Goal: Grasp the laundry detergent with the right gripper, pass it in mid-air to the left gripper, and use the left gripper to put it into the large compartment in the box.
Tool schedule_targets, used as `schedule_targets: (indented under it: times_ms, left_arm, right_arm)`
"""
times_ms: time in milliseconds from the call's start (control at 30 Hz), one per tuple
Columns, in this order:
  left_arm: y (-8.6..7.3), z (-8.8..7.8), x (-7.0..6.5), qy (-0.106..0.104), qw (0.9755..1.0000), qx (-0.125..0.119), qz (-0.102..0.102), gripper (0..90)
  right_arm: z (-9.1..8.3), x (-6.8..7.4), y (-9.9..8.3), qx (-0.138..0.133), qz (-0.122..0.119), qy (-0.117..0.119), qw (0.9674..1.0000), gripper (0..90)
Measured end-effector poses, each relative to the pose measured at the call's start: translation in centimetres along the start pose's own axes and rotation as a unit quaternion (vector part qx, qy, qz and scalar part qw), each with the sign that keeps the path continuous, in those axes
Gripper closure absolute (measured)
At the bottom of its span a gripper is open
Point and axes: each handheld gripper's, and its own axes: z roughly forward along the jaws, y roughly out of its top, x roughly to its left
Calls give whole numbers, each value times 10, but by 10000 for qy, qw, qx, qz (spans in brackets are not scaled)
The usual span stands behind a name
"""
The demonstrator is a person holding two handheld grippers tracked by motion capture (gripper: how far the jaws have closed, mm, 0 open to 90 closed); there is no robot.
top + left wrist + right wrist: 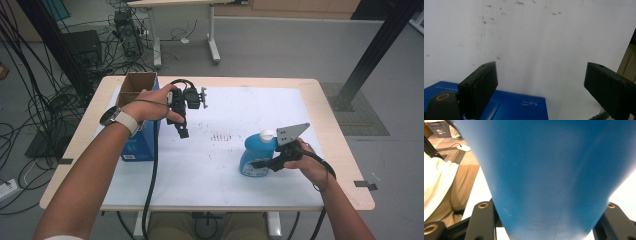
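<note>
The right gripper [261, 163] is closed on the blue plastic bottle with a white cap [256, 152]. In the right gripper view its two black jaws press against both sides of the bottle body [549, 175], near the narrower part. The bottle stands on the white sheet [240, 115] that covers the light wooden table [330, 125], at the right part of it, and it leans a little. The grey three-cornered plate [291, 132] of this gripper is just beside the white cap.

The left gripper [183, 131] is held above the sheet, well apart from the bottle, and its tips point down. In the left gripper view its jaws stand wide and there is nothing between them [541, 82]; under them is the white sheet with some small dark marks.

Just beside the left hand [152, 106] stands an open cardboard box with blue printed sides [136, 145], at the left part of the table. A blue side of it with white letters [519, 106] is seen low in the left gripper view.
</note>
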Motion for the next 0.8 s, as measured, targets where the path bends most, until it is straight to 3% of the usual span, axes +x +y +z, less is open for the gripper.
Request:
schedule_targets:
  times_ms: [800]
  left_arm:
    - [-1,-7,-6,78,10000,-24,24,102]
  right_arm:
    - [-1,1,0,-36,33,-40,10000,437]
